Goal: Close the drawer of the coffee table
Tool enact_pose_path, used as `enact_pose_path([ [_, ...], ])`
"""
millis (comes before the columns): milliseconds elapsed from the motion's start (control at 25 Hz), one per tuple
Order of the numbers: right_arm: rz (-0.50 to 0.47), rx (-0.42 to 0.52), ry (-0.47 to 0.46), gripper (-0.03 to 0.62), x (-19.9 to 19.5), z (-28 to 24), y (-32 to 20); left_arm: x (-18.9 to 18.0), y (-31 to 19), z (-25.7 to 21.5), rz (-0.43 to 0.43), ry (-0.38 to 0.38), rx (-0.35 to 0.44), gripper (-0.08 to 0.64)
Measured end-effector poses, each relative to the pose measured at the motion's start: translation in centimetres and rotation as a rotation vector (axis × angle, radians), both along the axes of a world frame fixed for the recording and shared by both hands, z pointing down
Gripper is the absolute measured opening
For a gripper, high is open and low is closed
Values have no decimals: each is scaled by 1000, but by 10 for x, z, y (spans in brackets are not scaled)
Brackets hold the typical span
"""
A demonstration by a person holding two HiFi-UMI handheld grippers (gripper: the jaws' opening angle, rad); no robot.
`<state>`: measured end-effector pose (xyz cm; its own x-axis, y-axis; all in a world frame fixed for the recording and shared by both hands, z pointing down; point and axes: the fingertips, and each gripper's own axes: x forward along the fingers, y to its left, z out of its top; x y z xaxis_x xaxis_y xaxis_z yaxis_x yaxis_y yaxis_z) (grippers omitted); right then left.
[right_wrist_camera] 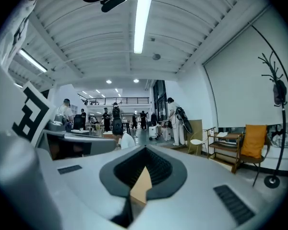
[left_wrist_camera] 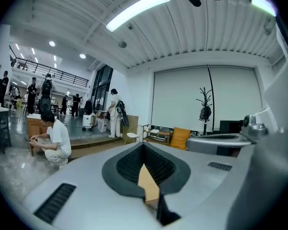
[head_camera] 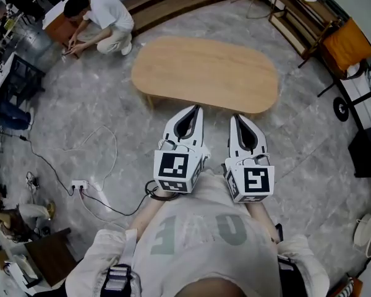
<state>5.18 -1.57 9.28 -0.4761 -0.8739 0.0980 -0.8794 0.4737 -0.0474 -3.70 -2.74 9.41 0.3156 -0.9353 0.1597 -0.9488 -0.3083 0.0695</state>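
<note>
Head view has my left gripper and right gripper side by side on the near side of the coffee table, both clenched shut on nothing and nosed toward its near edge. No drawer front juts past that table's oval top, so the drawer sits either pushed home or hidden beneath it. I'd judge any push wants closed tips square and level against the front.

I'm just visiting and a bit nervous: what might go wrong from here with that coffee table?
A power strip and its cable lie on the floor at the left: a trip hazard. A person crouches beyond the coffee table; a hard shove might slide it their way. No drawer shows here, so the left tongs and right tongs might go to the wrong side.
</note>
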Motion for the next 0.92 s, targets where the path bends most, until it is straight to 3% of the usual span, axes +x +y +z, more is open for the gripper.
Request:
enact_pose_path([
  [920,-11,-26,9,6,21,5,7,8,12,-3,-35,5,1,8],
])
